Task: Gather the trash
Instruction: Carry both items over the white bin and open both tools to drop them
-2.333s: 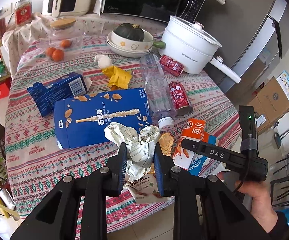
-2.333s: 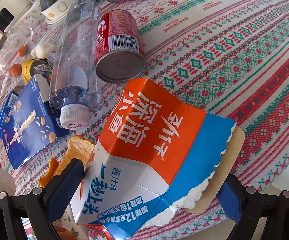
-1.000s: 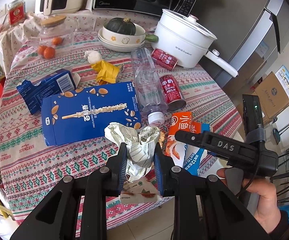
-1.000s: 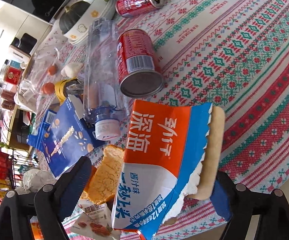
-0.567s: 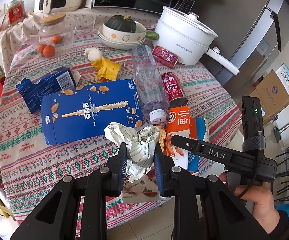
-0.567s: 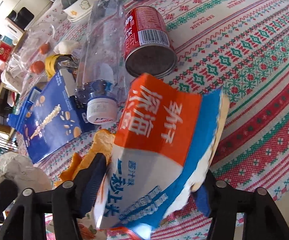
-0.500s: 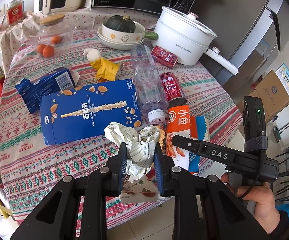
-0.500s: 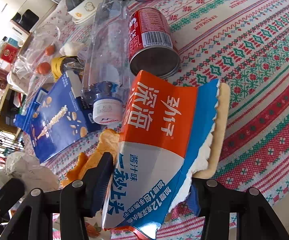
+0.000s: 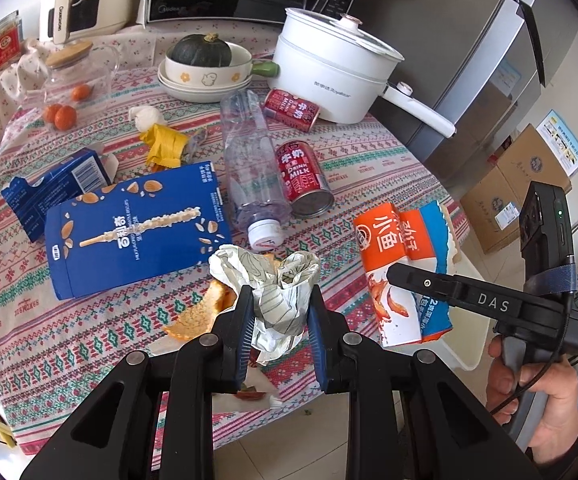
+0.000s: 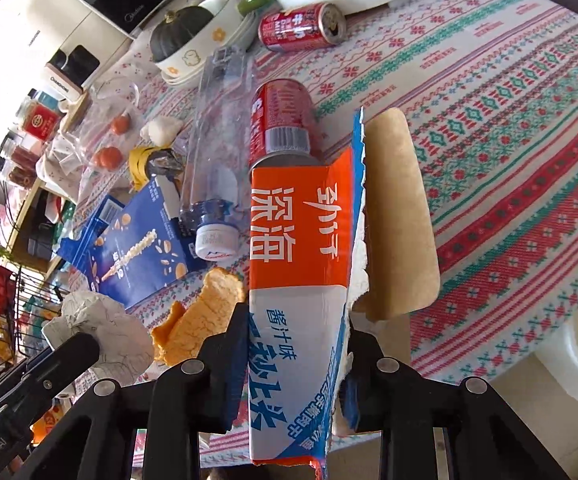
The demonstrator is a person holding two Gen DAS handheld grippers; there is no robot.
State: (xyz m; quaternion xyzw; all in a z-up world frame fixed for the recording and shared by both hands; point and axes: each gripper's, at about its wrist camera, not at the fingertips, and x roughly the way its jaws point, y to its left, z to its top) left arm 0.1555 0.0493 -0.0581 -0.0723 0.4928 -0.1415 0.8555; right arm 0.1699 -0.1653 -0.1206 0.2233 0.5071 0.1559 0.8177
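Our right gripper (image 10: 297, 354) is clamped on a torn orange, white and blue snack box (image 10: 297, 280), squeezing it narrow between the two fingers, with its ragged brown flap (image 10: 397, 216) sticking out to the right. From the left camera the same box (image 9: 405, 264) hangs just over the table's near right edge. Our left gripper (image 9: 281, 328) is pinched on a crumpled ball of white paper (image 9: 277, 288), held above the near edge of the table (image 9: 369, 152).

So we have two pieces of trash in hand, and we judge the job to be at an early stage, since no bin or bag shows in either view and both pieces are yet to be dropped anywhere.

Plenty is left on the patterned cloth. Just beyond the paper lies an orange peel (image 9: 197, 312). Farther out lie a flat blue biscuit box (image 9: 137, 224), a smaller torn blue box (image 9: 57, 188), an empty clear bottle (image 9: 253, 164) on its side, two red milk cans (image 9: 303, 176) (image 9: 291, 109), a yellow wrapper (image 9: 165, 144) and a white wad (image 9: 145, 117). The pot, bowls and squash at the back look like things to keep.
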